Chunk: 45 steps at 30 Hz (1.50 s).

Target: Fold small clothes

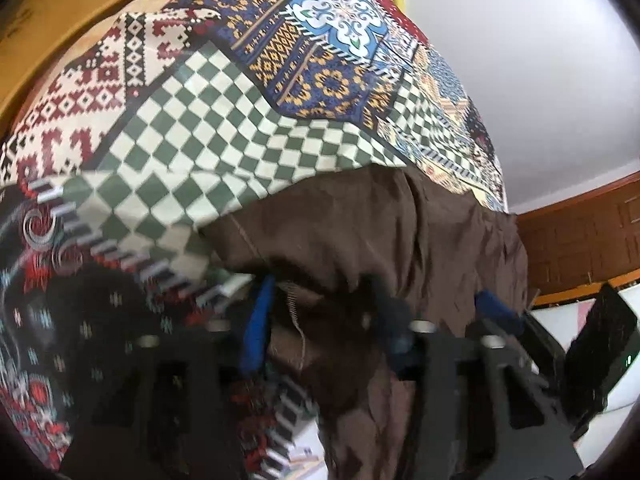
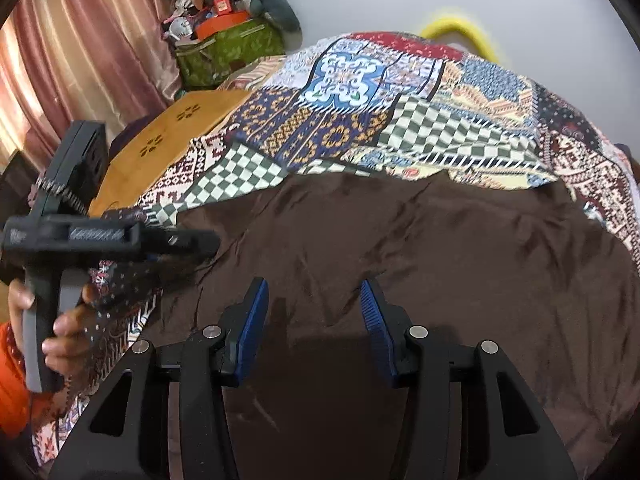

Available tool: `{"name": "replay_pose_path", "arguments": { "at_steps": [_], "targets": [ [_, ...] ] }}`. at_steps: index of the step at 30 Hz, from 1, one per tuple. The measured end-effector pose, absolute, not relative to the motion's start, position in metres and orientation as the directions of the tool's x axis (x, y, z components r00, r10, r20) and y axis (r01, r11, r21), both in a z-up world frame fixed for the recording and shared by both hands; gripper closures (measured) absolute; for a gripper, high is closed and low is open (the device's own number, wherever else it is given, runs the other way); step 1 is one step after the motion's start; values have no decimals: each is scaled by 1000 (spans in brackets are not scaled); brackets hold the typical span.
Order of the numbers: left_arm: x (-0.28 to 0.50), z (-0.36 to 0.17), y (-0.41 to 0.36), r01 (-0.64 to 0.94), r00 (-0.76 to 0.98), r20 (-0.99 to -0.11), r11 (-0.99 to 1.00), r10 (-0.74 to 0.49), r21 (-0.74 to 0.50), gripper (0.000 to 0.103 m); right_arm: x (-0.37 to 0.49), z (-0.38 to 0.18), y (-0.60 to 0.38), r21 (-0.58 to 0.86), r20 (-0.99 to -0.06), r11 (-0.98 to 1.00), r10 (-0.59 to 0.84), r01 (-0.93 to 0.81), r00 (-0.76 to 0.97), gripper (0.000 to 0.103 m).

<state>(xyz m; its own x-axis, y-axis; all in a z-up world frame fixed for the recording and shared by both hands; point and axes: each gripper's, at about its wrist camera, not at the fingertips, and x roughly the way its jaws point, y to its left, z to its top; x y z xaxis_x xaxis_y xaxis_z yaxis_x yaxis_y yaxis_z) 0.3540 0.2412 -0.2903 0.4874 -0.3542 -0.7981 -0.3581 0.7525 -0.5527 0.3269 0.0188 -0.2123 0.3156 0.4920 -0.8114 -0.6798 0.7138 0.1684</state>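
While both claws sit low over the bed, the scene reads near to far as follows.

Right gripper (image 2: 314,320): its blue pads stand well apart, released and holding nothing, hovering just above the cloth.

Left gripper (image 1: 320,328): blurred; its blue fingers (image 1: 258,328) are spread with a bunched edge and seam of the cloth between them, but I cannot tell whether they are pinching it. In the right wrist view the same tool (image 2: 80,236), held by the person's hand (image 2: 60,320), sits at the cloth's left edge.

Brown garment (image 2: 400,248): lying spread and wrinkled on the patchwork bedcover (image 2: 360,100), filling the near half of the bed; its left edge looks lifted and bunched.

Axis and heading: its long axis seems to run left to right across the right wrist view; which end is the neck or waist is not readable.

Risk: if the left claw grips only a thin fold, the edge may slip out mid-fold; it may also snag the bedcover beneath, dragging both. With the right side unheld, the fold could skew.

Far: wooden board (image 2: 168,136), curtain (image 2: 80,40), cluttered green bag (image 2: 224,48).
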Motion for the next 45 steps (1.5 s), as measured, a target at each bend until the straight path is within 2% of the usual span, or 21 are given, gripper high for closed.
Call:
{"name": "replay_pose_path", "arguments": {
  "at_steps": [2,6,9,13,17,21,27,29,31,33,38,40,45],
  "targets": [
    [360,-292,243,-367,485,-808,761,-335,-535,91,325,-216,17,169,-811,713,493,-680,316,59],
    [364,-279,238,-328,513,-816,818,-266,-472,97,323,-214,9,192,-802,706,514,-681,306,59],
    [363,-256,227,-286,550,-814,875,-184,-391,98,321,-211,2,186,-804,709,508,-680,309,59],
    [359,-215,202,-196,618,-774,927,-137,-321,99,319,-206,-8,188,-799,716,510,-672,320,59],
    [361,-179,162,-68,648,-725,930,-234,-361,99,317,-196,-21,187,-783,734,513,-653,352,59],
    [371,-176,117,16,614,-752,956,-241,-294,99,321,-176,-45,252,-727,762,556,-597,403,59],
    [378,-206,78,52,509,-825,965,-246,-255,98,319,-156,-75,233,-702,795,536,-560,469,59],
    [376,-211,72,62,480,-841,966,-251,-253,95,317,-155,-83,227,-708,801,526,-553,472,59],
    [368,-210,64,68,472,-845,966,-251,-249,86,317,-154,-87,220,-713,805,518,-550,473,59],
    [363,-205,65,70,475,-844,966,-250,-247,63,316,-154,-88,218,-715,804,518,-554,470,59],
    [345,-181,79,59,571,-802,983,-178,-176,42,315,-152,-83,230,-711,790,535,-568,457,59],
    [341,-179,89,32,593,-795,990,-129,-137,38,313,-155,-77,225,-713,785,537,-577,452,59],
    [345,-211,113,-28,532,-845,997,-50,-76,38,322,-171,-53,230,-731,765,544,-602,412,59]
  ]
}}
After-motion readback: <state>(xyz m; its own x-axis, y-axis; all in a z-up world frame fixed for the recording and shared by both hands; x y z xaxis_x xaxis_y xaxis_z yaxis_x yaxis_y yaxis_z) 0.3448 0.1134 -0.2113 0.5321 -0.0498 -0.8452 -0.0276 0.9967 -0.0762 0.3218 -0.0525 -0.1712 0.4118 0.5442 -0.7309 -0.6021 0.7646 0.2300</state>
